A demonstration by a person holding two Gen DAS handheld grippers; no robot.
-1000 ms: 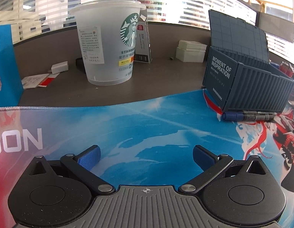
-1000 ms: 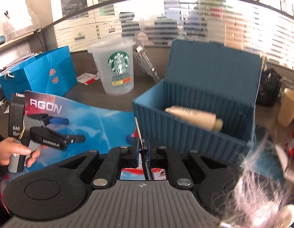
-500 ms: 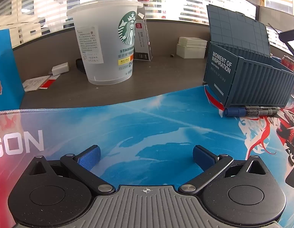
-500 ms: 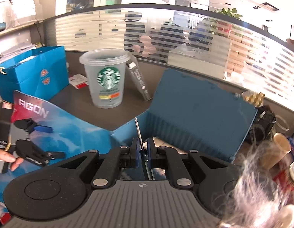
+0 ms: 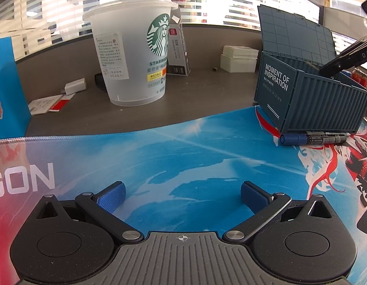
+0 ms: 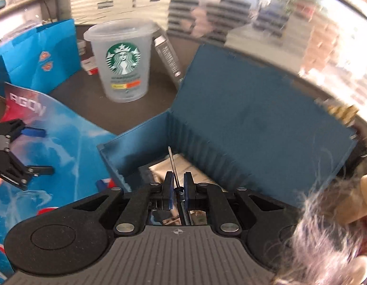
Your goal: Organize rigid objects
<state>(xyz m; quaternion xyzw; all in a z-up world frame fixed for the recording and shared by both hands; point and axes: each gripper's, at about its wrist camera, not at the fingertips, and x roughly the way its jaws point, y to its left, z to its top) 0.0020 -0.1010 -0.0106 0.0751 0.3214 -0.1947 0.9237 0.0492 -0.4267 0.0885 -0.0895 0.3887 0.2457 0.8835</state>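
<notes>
My right gripper (image 6: 177,186) is shut on a thin screwdriver (image 6: 173,163) whose metal shaft points forward. It hovers over the open blue container box (image 6: 230,128), just above a beige tube (image 6: 159,168) lying inside. The box also shows in the left wrist view (image 5: 309,104), lid up, with the right gripper reaching in from the right. A blue-capped marker (image 5: 313,139) lies on the mat against the box's front. My left gripper (image 5: 182,196) is open and empty, low over the blue mat (image 5: 183,152).
A Starbucks cup (image 5: 136,57) stands on the grey desk behind the mat, with a small upright carton (image 5: 179,52) beside it. A blue paper bag (image 6: 38,57) stands at the left. A white box (image 5: 239,59) sits at the back. Papers and a charger (image 5: 75,86) lie left of the cup.
My right gripper has moved forward and tipped down over the open box with the screwdriver in it. The left gripper has barely moved.
</notes>
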